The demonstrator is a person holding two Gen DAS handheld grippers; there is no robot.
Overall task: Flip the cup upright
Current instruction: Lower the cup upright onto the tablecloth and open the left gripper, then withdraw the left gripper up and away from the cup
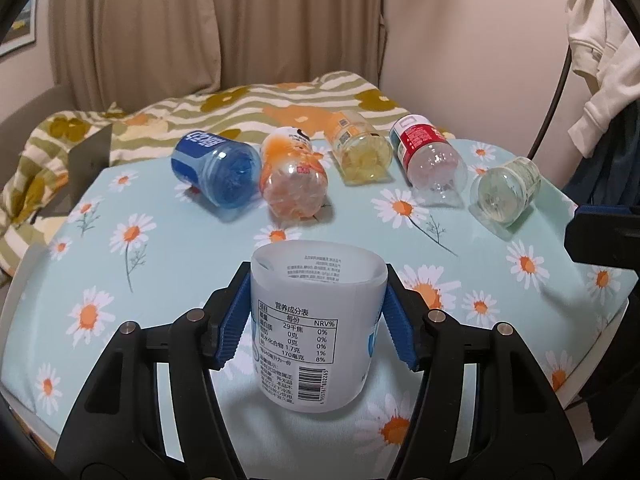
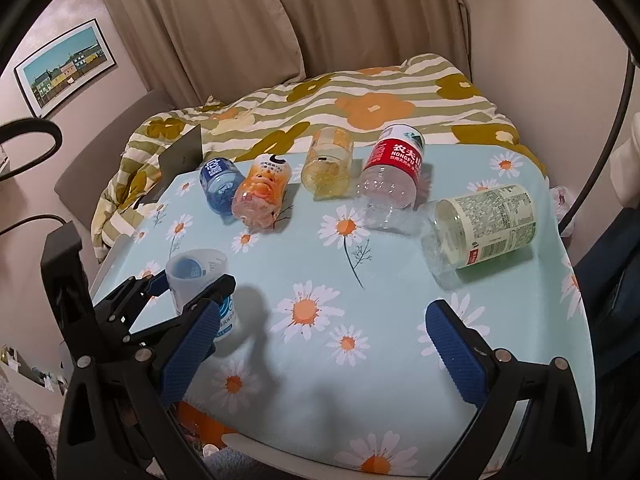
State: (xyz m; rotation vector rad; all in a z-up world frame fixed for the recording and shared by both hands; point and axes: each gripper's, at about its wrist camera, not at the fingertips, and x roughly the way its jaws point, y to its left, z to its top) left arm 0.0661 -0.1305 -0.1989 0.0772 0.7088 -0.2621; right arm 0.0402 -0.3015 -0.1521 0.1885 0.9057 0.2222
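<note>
A white cup cut from a bottle, with a printed label, stands upright with its open mouth up on the daisy-print tablecloth. My left gripper is shut on the white cup, blue pads pressing both sides. In the right wrist view the white cup is at the left, held by the left gripper. My right gripper is open and empty above the near part of the table. Five more cut cups lie on their sides in a row beyond.
Lying on their sides: blue cup, orange cup, yellow cup, red-labelled clear cup, pale green-labelled cup. A striped flowered blanket lies behind the table. A laptop stands at the far left corner.
</note>
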